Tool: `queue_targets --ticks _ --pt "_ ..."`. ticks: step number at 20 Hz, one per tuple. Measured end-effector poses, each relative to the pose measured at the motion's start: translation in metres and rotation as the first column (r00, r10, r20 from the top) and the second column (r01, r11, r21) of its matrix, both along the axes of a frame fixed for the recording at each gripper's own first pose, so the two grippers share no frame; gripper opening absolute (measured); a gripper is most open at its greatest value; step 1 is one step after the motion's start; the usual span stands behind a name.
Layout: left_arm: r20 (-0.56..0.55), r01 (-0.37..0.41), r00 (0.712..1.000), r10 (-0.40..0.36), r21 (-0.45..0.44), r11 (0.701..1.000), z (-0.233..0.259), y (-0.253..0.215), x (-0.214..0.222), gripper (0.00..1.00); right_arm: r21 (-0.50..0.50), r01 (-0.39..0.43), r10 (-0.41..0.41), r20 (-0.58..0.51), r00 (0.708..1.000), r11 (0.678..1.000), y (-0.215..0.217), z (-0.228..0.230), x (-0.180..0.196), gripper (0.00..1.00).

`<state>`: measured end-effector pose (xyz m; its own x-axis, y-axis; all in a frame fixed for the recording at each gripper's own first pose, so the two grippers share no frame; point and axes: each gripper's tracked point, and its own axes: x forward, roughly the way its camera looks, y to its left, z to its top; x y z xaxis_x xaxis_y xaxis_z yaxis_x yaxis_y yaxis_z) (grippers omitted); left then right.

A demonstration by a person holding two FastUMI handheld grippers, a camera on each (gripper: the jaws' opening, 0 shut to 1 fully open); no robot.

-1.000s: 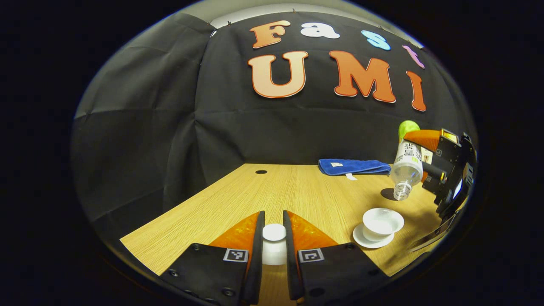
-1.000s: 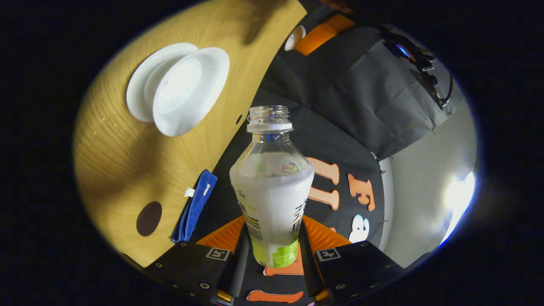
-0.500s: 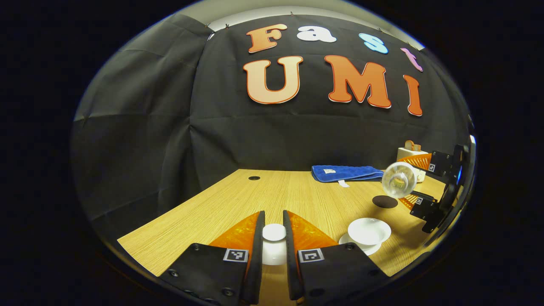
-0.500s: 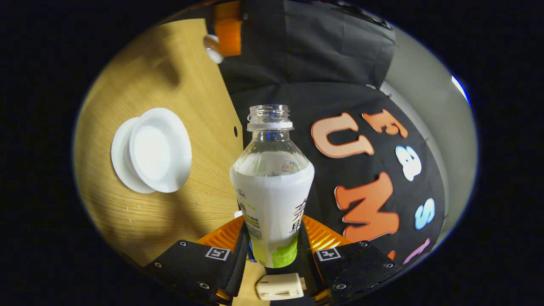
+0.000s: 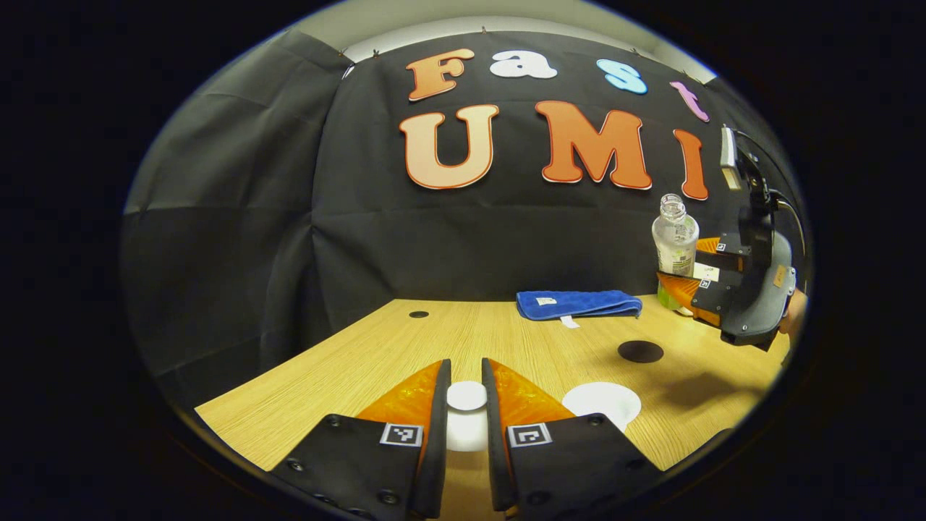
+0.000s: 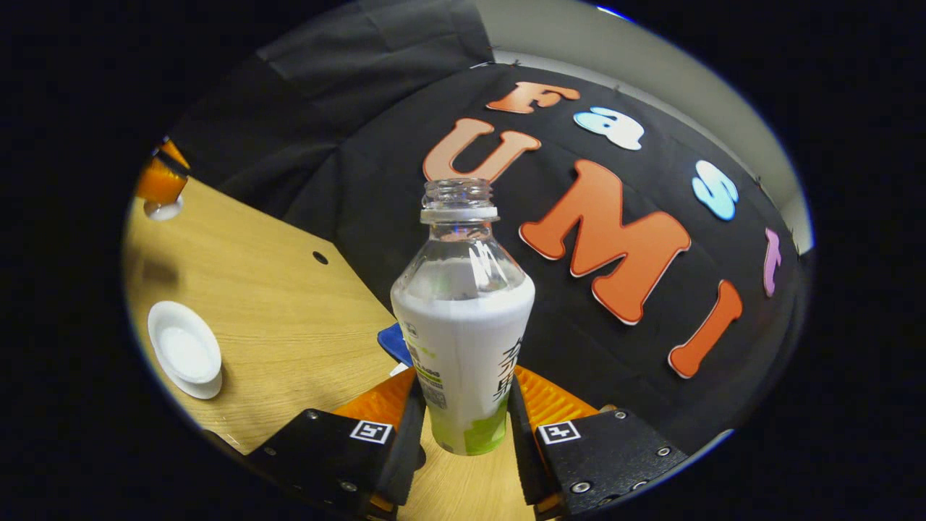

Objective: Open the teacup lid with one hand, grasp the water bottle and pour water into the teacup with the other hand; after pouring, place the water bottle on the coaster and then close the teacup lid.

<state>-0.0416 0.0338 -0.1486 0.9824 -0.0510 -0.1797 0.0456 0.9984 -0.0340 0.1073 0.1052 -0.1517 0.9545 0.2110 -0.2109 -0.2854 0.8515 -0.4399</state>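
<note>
The left hand-held gripper [image 5: 466, 405] is closed on the white teacup lid [image 5: 466, 396]. Both of its fingers press the lid's sides, and it holds the lid up over the wooden bench [image 5: 376, 354]. The teacup [image 5: 602, 402] sits open on the bench, just to the right of this hand-held gripper's fingers. In the right gripper view the teacup [image 6: 185, 349] rests on its white saucer [image 6: 206, 389], far off to the left and low down.

The right hand-held gripper [image 6: 464, 427] is closed on the water bottle [image 6: 463, 318]. Its two fingers squeeze the bottle's lower part. The bottle has no cap and stands upright. In the left gripper view the bottle [image 5: 675, 242] is up in the air at the far right, above the bench's right end. The dark round coaster [image 5: 640, 352] lies on the bench below it and a little to the left, apart from the teacup.

A blue cloth [image 5: 579, 304] lies at the back edge of the bench by the black wall. The middle and left of the bench are bare wood, with a small dark hole [image 5: 418, 315] near the back edge.
</note>
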Motion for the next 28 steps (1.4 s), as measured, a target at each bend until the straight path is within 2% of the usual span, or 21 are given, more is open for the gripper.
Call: queue_targets --ticks 5,8,12,21,24,28 --pt "0.014 0.017 1.000 -0.017 -0.011 1.000 0.004 -0.014 0.004 0.29 0.200 0.055 -0.019 -0.177 0.984 0.978 -0.012 -0.032 0.008 0.59" --pt "0.011 0.006 1.000 -0.006 -0.006 1.000 0.003 -0.014 0.004 0.29 0.294 0.107 -0.028 -0.260 0.965 0.950 -0.011 -0.047 0.011 0.59" --pt "0.004 -0.005 1.000 0.005 -0.003 1.000 0.002 -0.013 0.003 0.29 0.410 0.170 -0.017 -0.352 0.936 0.896 -0.006 -0.060 0.017 0.59" --pt "-0.010 -0.013 1.000 0.013 0.003 1.000 -0.007 -0.011 0.008 0.29 0.433 0.252 -0.003 -0.499 0.866 0.865 -0.005 -0.115 0.020 0.59" --pt "-0.020 -0.006 1.000 0.005 -0.013 1.000 -0.010 -0.015 0.012 0.29 0.457 0.270 -0.007 -0.498 0.867 0.848 -0.008 -0.117 0.027 0.56" --pt "-0.018 0.040 0.999 -0.041 -0.043 0.998 -0.008 -0.036 0.021 0.29 0.472 0.267 -0.009 -0.481 0.877 0.840 -0.004 -0.118 0.034 0.61"
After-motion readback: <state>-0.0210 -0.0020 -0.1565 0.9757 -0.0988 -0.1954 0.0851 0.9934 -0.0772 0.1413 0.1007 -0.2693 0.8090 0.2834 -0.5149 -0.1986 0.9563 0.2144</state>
